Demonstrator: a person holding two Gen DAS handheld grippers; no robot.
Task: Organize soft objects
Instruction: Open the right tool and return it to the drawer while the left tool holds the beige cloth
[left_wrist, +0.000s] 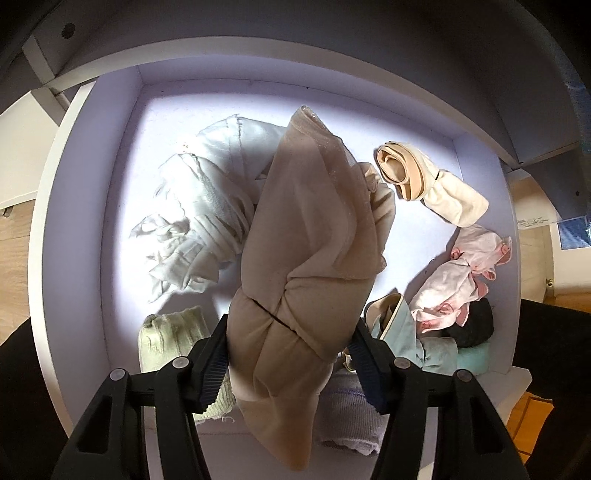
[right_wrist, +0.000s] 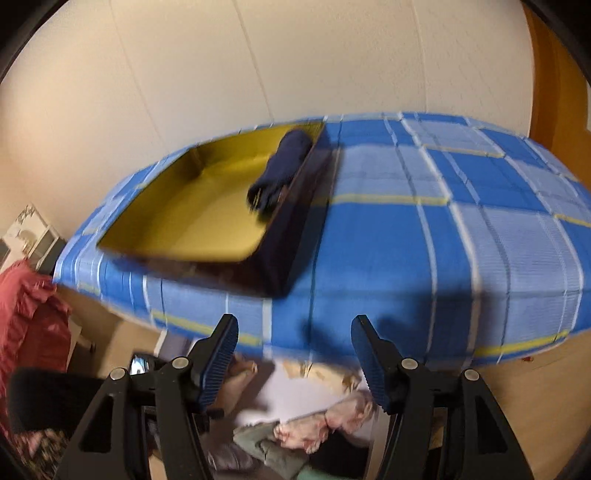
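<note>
A: Gripping check, left first. Left gripper (left_wrist: 290, 363) is clamped on the beige rolled cloth bundle (left_wrist: 310, 266); both pads press its sides. Bundle hangs above the white drawer (left_wrist: 74, 229), long axis running away from the camera.

B: What's under it?

A: Nearest: pale green knit (left_wrist: 166, 339) just beside the left finger, lavender knit piece (left_wrist: 347, 421) below the bundle's near end, light blue garment (left_wrist: 402, 332) by the right finger. Beyond those, a pink-printed white garment (left_wrist: 461, 277) on the right, lying over something black (left_wrist: 476, 325) with a teal item (left_wrist: 474, 358) under that. Mid-drawer left: crumpled white garment (left_wrist: 199, 214), partly hidden by the bundle. Far right: cream rolled piece (left_wrist: 428, 181), apart from the rest.

B: Right side?

A: Right gripper (right_wrist: 295, 358) has its jaws apart, nothing between them. View is motion-blurred. Below the fingers, part of the drawer contents shows, the pink print (right_wrist: 325, 424) included. Ahead: bed with blue plaid cover (right_wrist: 424, 229). On it sits a dark box with yellow lining (right_wrist: 177, 206), near the left edge. A navy rolled cloth (right_wrist: 282, 170) lies inside against the box's right wall. Red fabric (right_wrist: 33, 325) at far left, off the bed. Plain wall (right_wrist: 258, 55) behind.
</note>
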